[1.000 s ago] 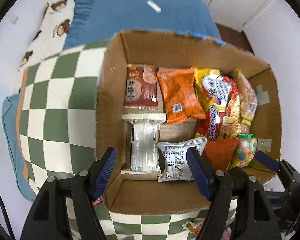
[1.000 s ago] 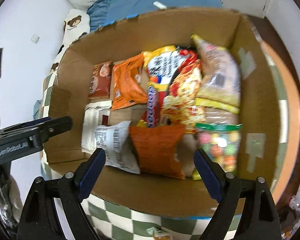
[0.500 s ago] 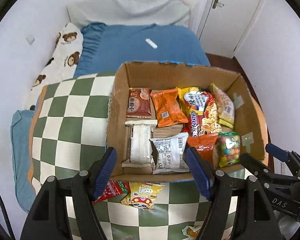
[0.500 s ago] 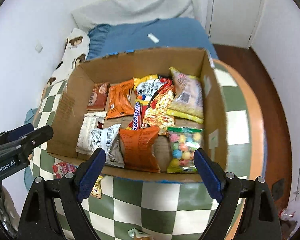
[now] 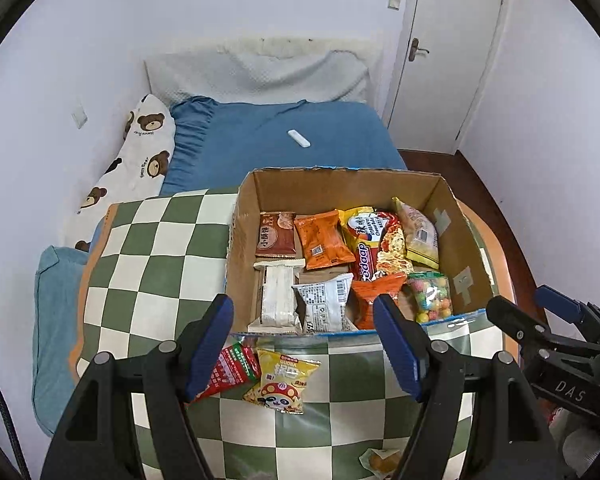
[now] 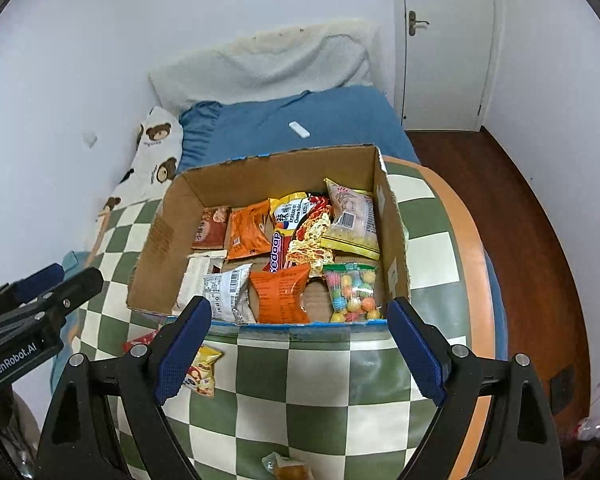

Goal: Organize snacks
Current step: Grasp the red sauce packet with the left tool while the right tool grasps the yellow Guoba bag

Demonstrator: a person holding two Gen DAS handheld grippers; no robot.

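Note:
A cardboard box sits on the checked table and holds several snack packets, among them an orange packet, a white packet and a bag of coloured candy. In front of the box lie a red packet and a yellow packet. A small wrapped snack lies nearer still. My left gripper hangs open and empty above the box's near edge. My right gripper is open wider, also empty, above that edge.
The round table wears a green and white checked cloth. Behind it is a bed with a blue sheet, a bear-print pillow and a white door. Dark wooden floor lies to the right.
Both grippers have risen and drawn back from the box, tilting up. The box now looks smaller, and the loose packets, the bed and the door have come into view.

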